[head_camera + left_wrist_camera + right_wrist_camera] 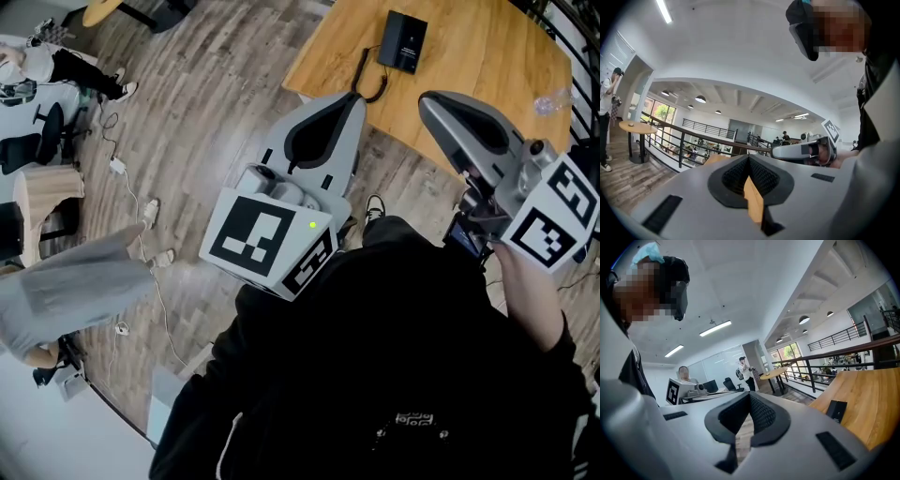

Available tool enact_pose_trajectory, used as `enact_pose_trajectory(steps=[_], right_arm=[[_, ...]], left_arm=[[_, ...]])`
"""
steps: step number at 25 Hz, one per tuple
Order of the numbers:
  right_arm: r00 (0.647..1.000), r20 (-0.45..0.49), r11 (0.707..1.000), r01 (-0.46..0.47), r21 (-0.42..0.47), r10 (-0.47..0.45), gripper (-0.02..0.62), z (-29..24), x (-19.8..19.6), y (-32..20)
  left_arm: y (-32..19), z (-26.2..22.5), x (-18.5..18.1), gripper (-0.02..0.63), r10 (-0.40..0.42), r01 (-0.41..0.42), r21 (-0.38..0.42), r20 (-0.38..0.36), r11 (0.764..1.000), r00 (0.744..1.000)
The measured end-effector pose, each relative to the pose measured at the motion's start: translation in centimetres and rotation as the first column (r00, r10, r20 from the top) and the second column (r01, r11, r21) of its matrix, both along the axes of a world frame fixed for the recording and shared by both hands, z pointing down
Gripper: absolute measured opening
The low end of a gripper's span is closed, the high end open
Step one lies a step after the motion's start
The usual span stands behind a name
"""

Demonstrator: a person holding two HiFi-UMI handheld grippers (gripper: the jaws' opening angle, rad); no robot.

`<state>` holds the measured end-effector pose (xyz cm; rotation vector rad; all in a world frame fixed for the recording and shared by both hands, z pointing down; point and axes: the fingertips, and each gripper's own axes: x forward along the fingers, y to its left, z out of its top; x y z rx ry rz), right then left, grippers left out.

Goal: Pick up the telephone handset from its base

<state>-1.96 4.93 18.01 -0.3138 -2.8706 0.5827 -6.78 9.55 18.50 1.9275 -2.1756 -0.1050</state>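
**Clerk:** Where is the item relative to the wooden table [487, 66]?

**Inspector:** The black telephone [403, 42] lies flat on the table, close to the edge nearest the person. Its coiled cord [371, 81] trails from it toward that same edge. From here the handset cannot be told apart from the base: the two read as one dark block.

**Clerk:** And the tools?

**Inspector:** The left gripper [354, 99] has its jaws closed together with nothing between them. The right gripper [433, 107] looks the same, pads meeting at the tips and nothing held. Both are on the person's side of the table, pointing toward it and well apart from the telephone. The task has not yet begun.

**Clerk:** How do you expect it to handle?

**Inspector:** In my judgement the handset is a rigid plastic shell, light, smooth and therefore somewhat slippery under the pads. It is not fragile, but it would skid if pinched off-centre.

**Clerk:** Where should it be gripped?

**Inspector:** Across the narrow middle of the handset, jaws astride its long sides, once they have been opened. A grip at either end risks tipping it.

**Clerk:** Any hazards?

**Inspector:** The cord will likely pull back as the handset rises. The light base may slide or lift off the table with it.
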Motion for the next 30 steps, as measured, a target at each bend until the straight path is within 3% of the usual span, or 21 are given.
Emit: enact_pose_trajectory(steps=[7, 12, 22, 26, 30], right_arm=[[0.999, 0.011, 0.999, 0.039, 0.000, -0.039, 0.017, -2.0, -1.4, -3.3], [0.998, 0.012, 0.998, 0.065, -0.015, -0.065, 0.017, -1.3, -4.0, -7.3], [0.999, 0.007, 0.996, 0.055, -0.064, -0.054, 0.017, -0.2, -6.0, -10.0], [1.000, 0.007, 0.996, 0.018, -0.083, -0.017, 0.017, 1.7, -7.1, -12.2], [0.997, -0.008, 0.994, -0.083, -0.071, 0.082, 0.017, 1.2, -7.3, -14.2]], left_arm=[[-3.6, -2.4, -1.1, 0.000, -0.016, 0.016, 0.011, 0.023, 1.000, 1.000], [-7.2, -1.6, -3.1, 0.000, -0.030, 0.031, -0.006, 0.018, 1.000, 0.999], [-8.9, -0.6, -5.1, 0.000, -0.038, 0.038, -0.035, 0.012, 0.999, 0.999], [-11.4, 1.7, -6.4, 0.000, 0.004, -0.004, -0.041, 0.000, 0.999, 1.000], [-14.1, 0.9, -7.5, 0.000, 0.106, -0.105, -0.019, 0.001, 0.994, 0.994]])
